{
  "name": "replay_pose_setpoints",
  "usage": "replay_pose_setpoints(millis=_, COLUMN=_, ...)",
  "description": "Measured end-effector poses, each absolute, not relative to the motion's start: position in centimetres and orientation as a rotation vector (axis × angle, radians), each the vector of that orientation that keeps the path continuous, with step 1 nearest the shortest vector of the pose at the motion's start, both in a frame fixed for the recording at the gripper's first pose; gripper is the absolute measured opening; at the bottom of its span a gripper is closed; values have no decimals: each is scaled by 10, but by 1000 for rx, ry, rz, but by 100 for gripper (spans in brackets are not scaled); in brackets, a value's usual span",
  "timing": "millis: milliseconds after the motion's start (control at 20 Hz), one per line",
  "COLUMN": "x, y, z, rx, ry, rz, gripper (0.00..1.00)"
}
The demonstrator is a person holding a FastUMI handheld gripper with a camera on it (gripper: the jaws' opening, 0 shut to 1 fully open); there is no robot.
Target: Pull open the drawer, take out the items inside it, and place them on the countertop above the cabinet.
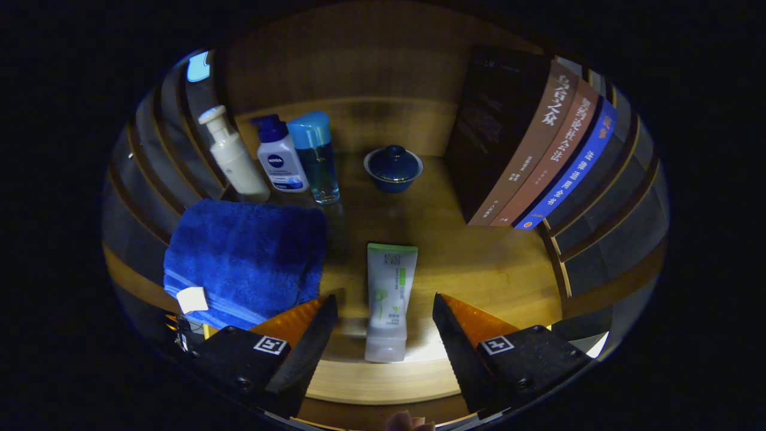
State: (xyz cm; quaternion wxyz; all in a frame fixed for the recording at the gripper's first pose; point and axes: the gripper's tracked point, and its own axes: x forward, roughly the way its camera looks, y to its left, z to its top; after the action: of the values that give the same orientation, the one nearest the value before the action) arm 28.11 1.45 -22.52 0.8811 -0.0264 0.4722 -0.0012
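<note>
**Tube on the countertop, fingers spread either side**

The gripper [385,311] stands wide apart, holding nothing; the white squeeze tube with green print and a green end [388,299] lies flat on the wooden countertop [479,263] between the fingers, touching neither; a folded blue towel [245,260] sits beside it; beyond stand a cream pump bottle [233,158], a white lotion bottle with a blue cap [280,157], a clear blue-capped bottle [316,158], a dark blue lidded bowl [393,169] and a row of upright books [538,149].
</note>
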Motion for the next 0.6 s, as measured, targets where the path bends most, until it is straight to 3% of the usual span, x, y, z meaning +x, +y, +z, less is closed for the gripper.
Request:
replay_pose_setpoints(millis=250, x=257, y=7, z=-196, rx=24, ry=730, rz=42, gripper=100)
replay_pose_setpoints(millis=600, x=194, y=-39, z=-158, rx=52, ry=371, rz=-31, gripper=100)
